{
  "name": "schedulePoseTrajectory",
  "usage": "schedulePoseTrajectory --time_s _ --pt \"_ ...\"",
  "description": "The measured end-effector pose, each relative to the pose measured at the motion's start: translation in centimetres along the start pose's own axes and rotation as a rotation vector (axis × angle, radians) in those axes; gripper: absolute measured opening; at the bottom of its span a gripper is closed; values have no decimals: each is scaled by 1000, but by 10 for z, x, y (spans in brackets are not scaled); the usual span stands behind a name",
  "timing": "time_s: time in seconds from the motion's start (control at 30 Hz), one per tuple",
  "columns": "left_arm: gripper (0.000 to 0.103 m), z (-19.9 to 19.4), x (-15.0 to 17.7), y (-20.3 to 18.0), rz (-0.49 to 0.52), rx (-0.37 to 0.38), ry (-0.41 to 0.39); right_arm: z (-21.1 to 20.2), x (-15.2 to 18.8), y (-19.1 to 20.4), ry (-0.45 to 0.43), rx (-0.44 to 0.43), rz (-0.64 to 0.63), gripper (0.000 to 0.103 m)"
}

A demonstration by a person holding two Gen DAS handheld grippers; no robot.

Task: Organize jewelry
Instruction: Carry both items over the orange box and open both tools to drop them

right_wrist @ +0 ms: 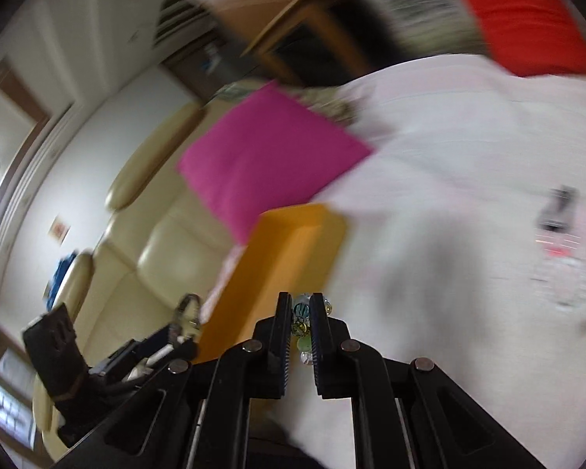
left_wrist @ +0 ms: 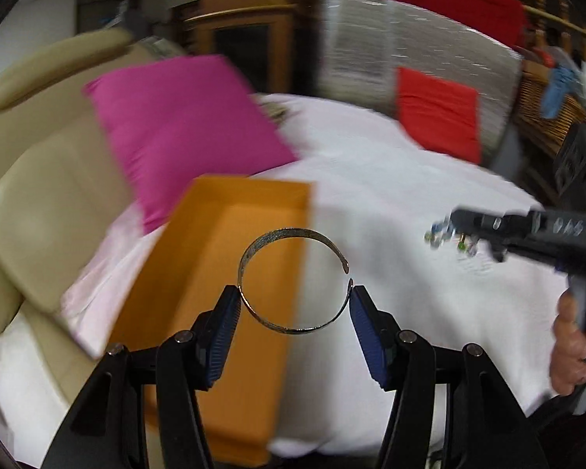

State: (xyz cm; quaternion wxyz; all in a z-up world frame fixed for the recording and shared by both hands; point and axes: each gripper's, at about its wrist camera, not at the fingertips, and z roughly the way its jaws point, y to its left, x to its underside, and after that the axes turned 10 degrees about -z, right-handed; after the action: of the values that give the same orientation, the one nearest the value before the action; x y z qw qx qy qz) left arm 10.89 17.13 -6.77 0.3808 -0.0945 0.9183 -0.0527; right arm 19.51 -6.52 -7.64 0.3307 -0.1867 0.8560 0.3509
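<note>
Bed (left_wrist: 390,179), white cover, 1 — it carries everything; both views smeared by motion blur.
Cream headboard/sofa-like padding (left_wrist: 27,203), left of the bed, several cushioned panels.
Pillows: 2 — one magenta pillow (left_wrist: 183,133) leaning at the padding, its lower corner just behind the box; one red pillow (left_wrist: 437,113) at the far side against a grey patterned surface. Red cloth (left_wrist: 449,0) draped higher up behind it.
Orange box (left_wrist: 230,273), 1, open-topped, on the bed's left part, just beside the magenta pillow. Nothing visible inside from these angles.
Left tongs (left_wrist: 295,305): spread wide, blue pads bearing on the two sides of the bangle (left_wrist: 293,279) — 1 thin metal open cuff, gap facing right, held in the air, straddling the box's right wall in view.
Right tongs (right_wrist: 301,314): pressed nearly together, pinching the beaded bracelet (right_wrist: 301,310) — 1 string of clear, teal, yellow and green beads, off the bed, box just ahead-left. Left view shows the same beads at the right tongs' tip, well to the right of the bangle.
Hand (left_wrist: 574,348) grips the right handle.
Small dark items (right_wrist: 558,207) on the bed at far right: looks like 2 or 3, too blurred to identify.
Path between either piece and the box: only the box wall.
</note>
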Motion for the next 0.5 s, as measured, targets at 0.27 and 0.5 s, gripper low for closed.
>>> schedulePoseTrajectory --time_s 0.27,0.5 --pt "59 40 28 74 -81 -149 124 109 0 78 168 6 -96 11" --pt "59 63 37 96 -104 -181 163 165 5 79 261 123 -148 11"
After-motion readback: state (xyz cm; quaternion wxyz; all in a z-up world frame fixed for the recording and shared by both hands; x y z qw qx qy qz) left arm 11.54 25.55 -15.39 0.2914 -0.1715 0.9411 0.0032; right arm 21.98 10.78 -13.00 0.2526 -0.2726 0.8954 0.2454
